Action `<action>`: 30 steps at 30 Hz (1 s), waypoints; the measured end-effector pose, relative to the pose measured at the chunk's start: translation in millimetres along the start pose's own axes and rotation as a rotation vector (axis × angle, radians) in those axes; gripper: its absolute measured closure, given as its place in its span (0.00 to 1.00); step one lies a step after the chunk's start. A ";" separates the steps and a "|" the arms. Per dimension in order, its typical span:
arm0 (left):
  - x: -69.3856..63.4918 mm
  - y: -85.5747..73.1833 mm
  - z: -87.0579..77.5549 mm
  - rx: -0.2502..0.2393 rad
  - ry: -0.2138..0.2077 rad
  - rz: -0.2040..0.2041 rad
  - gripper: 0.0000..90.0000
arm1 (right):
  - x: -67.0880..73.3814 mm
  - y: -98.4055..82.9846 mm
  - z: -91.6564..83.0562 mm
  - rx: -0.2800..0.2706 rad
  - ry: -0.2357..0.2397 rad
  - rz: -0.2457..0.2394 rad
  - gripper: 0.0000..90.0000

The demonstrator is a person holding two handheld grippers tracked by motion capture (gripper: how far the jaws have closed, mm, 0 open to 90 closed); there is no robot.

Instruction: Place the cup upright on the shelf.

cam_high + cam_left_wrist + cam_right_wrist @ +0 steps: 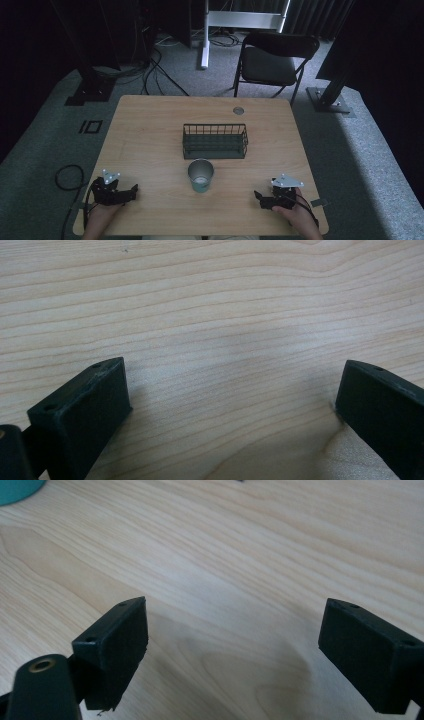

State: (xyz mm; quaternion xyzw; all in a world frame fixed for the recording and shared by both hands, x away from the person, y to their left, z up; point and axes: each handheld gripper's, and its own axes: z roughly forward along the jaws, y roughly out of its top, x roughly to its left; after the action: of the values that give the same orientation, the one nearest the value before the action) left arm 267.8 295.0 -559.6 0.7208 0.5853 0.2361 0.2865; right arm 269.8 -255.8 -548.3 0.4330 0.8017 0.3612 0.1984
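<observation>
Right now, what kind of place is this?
Probably a lab or recording studio: dark curtains, loose cables on grey carpet, metal stand bases, and a folding chair behind a wooden table.

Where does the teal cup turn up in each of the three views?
High view: the teal cup stands upright on the table's near half, in front of the wire basket and between the two tongs.
Left gripper view: the open jaws frame bare wood, with no cup.
Right gripper view: a teal sliver of the cup sits at the top left corner.
Shared landmark: the light wood-grain tabletop.
</observation>
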 end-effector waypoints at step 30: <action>0.2 0.1 0.1 0.000 -0.002 0.001 0.02 | 62.6 49.7 25.6 -0.083 0.204 -0.143 0.15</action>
State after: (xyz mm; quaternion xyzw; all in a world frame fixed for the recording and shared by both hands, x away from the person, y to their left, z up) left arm 268.0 295.1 -559.6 0.7213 0.5847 0.2356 0.2868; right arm 279.2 -174.8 -528.2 0.3270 0.8309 0.4213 0.1587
